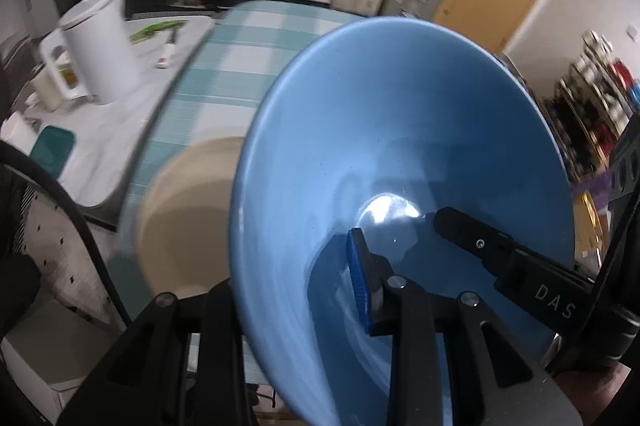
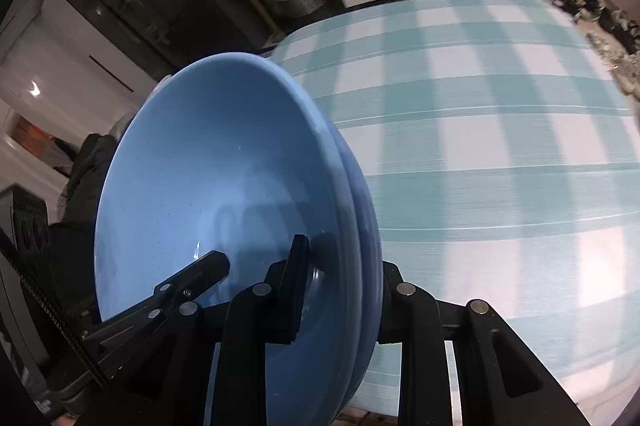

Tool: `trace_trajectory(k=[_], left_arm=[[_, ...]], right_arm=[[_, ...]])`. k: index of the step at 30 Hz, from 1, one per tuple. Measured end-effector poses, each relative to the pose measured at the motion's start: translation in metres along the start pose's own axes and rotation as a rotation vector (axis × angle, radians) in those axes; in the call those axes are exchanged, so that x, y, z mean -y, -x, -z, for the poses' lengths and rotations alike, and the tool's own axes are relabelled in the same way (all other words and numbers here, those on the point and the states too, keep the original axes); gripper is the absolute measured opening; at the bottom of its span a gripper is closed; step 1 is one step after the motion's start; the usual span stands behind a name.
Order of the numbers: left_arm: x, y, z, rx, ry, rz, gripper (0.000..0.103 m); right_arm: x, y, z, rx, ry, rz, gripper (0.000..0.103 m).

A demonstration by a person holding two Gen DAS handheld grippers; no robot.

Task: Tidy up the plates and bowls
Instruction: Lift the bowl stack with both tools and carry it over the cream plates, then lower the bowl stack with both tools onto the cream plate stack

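- Across the centre of both wrist views, you have the blue bowls (image 2: pixel 224 194) lifted and tilted above the checked tablecloth (image 2: pixel 500 146); two nested rims show in the right view, so I judge some stacking done.
- At lower left of the left view, a beige bowl (image 1: pixel 188 226) sits blurred on the cloth, apparently not yet stacked; no plates are visible.
- Your left gripper (image 1: pixel 296 290) is narrowed onto the bowls' wall, one finger inside, one outside.
- Your right gripper (image 2: pixel 344 290) likewise clamps the opposite rim, pinching both walls.
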State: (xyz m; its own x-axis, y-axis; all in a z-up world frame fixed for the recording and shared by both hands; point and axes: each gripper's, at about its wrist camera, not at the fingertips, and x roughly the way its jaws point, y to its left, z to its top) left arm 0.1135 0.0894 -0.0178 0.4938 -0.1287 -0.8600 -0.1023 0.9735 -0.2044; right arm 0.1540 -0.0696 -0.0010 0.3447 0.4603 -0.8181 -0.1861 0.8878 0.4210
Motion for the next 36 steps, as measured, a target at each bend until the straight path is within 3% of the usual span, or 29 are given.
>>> trace_trajectory(k=[9, 16, 26, 28, 31, 36], left_arm=[[-0.081, -0.030, 0.003, -0.045, 0.109, -0.053, 0.028], [-0.097, -0.055, 0.010, -0.101, 0.131, -0.043, 0.028], [-0.104, -0.071, 0.007, -0.122, 0.168, 0.019, 0.034], [-0.103, -0.067, 0.006, -0.097, 0.160, 0.002, 0.037], [-0.101, -0.058, 0.006, -0.060, 0.147, -0.025, 0.050], [-0.105, -0.039, 0.008, 0.022, 0.136, -0.100, 0.051]], right_arm=[[-0.052, -0.078, 0.003, -0.102, 0.044, 0.005, 0.024], [-0.053, -0.107, 0.007, -0.152, 0.048, 0.062, 0.024], [-0.045, -0.110, 0.006, -0.120, 0.048, 0.102, 0.025], [-0.047, -0.105, 0.005, -0.090, 0.071, 0.101, 0.025], [-0.050, -0.101, 0.003, -0.071, 0.093, 0.109, 0.025], [-0.045, -0.083, 0.001, -0.015, 0.102, 0.081, 0.026]])
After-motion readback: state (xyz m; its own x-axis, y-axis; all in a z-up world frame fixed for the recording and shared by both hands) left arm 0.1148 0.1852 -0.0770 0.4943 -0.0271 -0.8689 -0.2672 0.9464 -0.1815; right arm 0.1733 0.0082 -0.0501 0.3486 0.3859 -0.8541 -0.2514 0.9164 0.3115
